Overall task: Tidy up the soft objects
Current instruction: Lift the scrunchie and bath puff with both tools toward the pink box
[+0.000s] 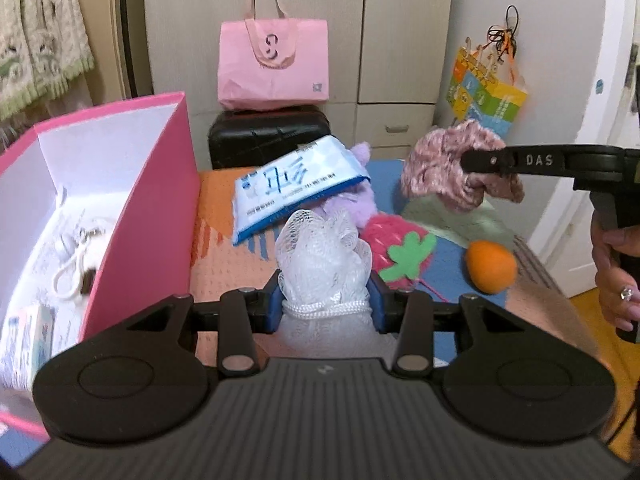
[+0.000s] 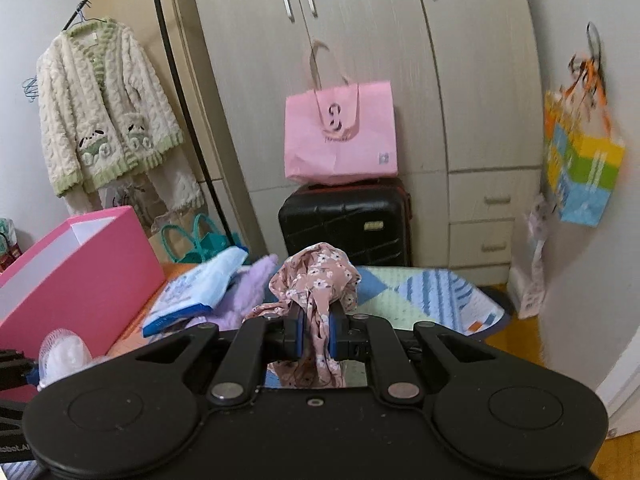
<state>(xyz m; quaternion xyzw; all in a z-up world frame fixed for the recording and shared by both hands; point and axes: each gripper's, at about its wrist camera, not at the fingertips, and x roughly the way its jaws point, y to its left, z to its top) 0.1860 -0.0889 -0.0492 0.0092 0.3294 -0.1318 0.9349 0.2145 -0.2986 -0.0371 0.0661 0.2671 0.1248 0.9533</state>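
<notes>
My left gripper (image 1: pixel 326 300) is shut on a white mesh bath sponge (image 1: pixel 324 252), held above the patterned bed cover. The same sponge (image 2: pixel 64 354) shows at the lower left of the right wrist view. My right gripper (image 2: pixel 316 330) is shut on a pink floral cloth (image 2: pixel 316 280), lifted off the bed. In the left wrist view that gripper (image 1: pixel 468 160) reaches in from the right with the cloth (image 1: pixel 440 168) bunched at its tip. On the bed lie a blue-white tissue pack (image 1: pixel 296 188), a purple plush (image 1: pixel 356 196), a knitted strawberry (image 1: pixel 396 248) and an orange ball (image 1: pixel 490 266).
An open pink box (image 1: pixel 152 200) stands at the left with a white cord and small items inside. Behind the bed are a black suitcase (image 2: pixel 348 220) with a pink bag (image 2: pixel 340 136) on it and a wardrobe. A person's hand (image 1: pixel 616 276) grips the right handle.
</notes>
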